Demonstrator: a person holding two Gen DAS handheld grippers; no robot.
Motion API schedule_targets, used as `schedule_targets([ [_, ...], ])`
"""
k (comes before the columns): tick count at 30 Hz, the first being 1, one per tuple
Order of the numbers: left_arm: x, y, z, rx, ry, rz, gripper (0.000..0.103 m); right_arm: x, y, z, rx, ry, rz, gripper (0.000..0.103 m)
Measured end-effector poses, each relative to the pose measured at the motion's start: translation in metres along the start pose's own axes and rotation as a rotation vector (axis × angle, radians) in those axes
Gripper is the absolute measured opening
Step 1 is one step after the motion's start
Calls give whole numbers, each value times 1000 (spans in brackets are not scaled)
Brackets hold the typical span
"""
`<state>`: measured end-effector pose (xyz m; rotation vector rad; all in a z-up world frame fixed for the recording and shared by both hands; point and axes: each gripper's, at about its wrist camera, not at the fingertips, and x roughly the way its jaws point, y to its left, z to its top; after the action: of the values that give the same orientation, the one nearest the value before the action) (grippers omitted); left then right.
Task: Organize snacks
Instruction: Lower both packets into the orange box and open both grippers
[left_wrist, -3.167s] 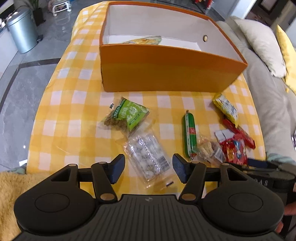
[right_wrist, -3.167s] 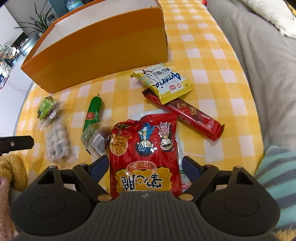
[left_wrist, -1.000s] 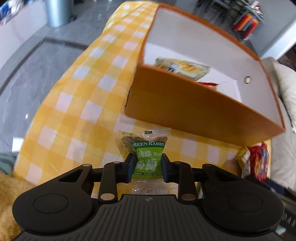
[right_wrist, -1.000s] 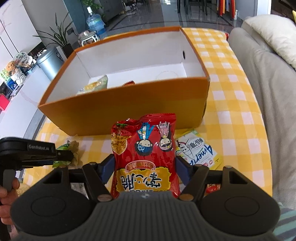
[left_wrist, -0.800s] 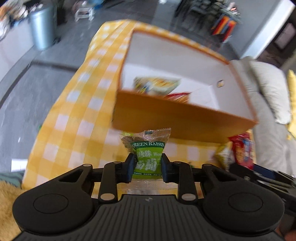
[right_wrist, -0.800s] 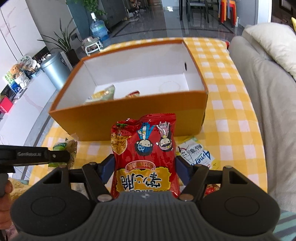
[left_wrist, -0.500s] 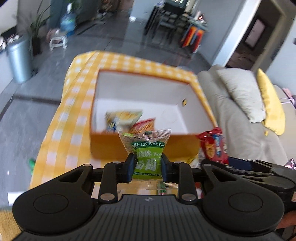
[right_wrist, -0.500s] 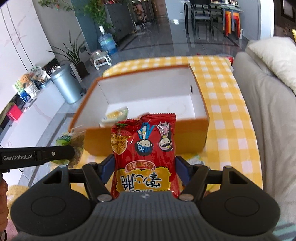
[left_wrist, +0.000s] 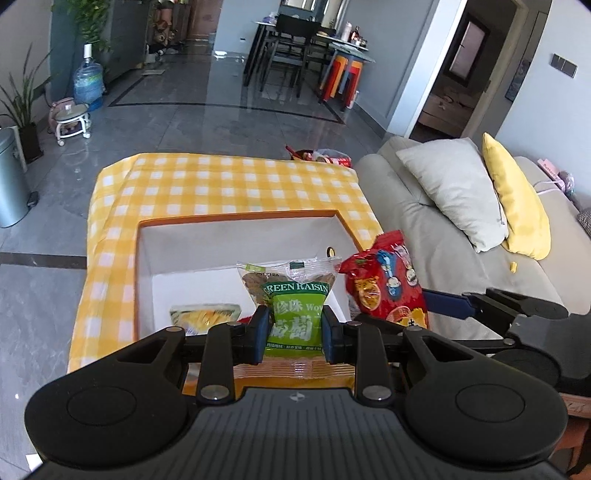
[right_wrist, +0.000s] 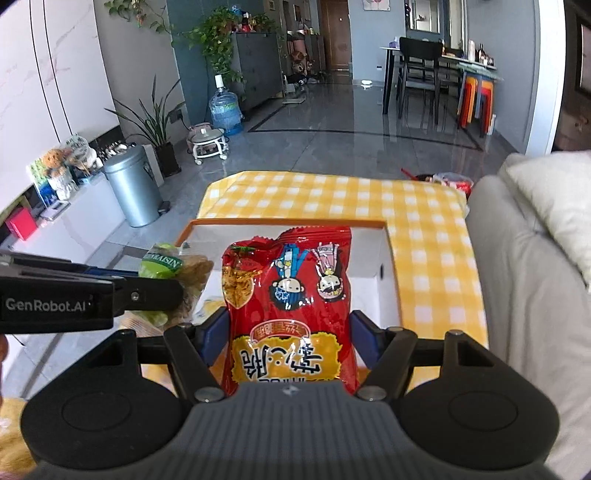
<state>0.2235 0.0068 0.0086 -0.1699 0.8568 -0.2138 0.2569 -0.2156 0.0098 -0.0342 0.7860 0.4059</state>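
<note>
My left gripper (left_wrist: 295, 334) is shut on a green raisin packet (left_wrist: 293, 295), held upright over the near wall of the orange box (left_wrist: 138, 280). My right gripper (right_wrist: 290, 334) is shut on a red snack bag with cartoon figures (right_wrist: 290, 291), raised above the same orange box (right_wrist: 384, 236). The red snack bag (left_wrist: 386, 284) also shows at the right in the left wrist view, and the raisin packet (right_wrist: 173, 266) at the left in the right wrist view. A yellow snack packet (left_wrist: 203, 315) lies on the box's white floor.
The box stands on a table with a yellow checked cloth (left_wrist: 236, 188). A grey sofa (left_wrist: 436, 240) with a white cushion (left_wrist: 454, 188) and a yellow one (left_wrist: 517, 206) runs along the right. A metal bin (right_wrist: 133, 192) stands on the floor at the left.
Both grippers have risen with their packets and now look down over the box from higher up. The box has dropped lower in both views and the room behind shows.
</note>
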Motion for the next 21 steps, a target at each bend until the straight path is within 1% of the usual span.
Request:
schedule_targets([
  [3, 19, -1, 8, 0, 32, 1, 32, 18, -6, 8, -46, 15, -37, 67],
  [6, 43, 0, 14, 4, 72, 23, 32, 39, -15, 12, -59, 45, -60, 67],
  [11, 85, 8, 17, -23, 177, 20, 32, 79, -25, 16, -86, 117, -89, 67],
  [13, 96, 8, 16, -15, 209, 26, 32, 92, -25, 16, -108, 148, -96, 67],
  [15, 107, 9, 15, -14, 238, 33, 31, 104, -25, 15, -126, 179, -99, 67],
  [17, 117, 11, 16, -26, 270, 14, 32, 115, -24, 15, -154, 214, -100, 66],
  [19, 125, 14, 16, -30, 302, 4, 32, 125, -23, 13, -175, 249, -84, 66],
  [21, 132, 14, 16, -19, 325, 15, 32, 135, -23, 13, -182, 289, -62, 66],
])
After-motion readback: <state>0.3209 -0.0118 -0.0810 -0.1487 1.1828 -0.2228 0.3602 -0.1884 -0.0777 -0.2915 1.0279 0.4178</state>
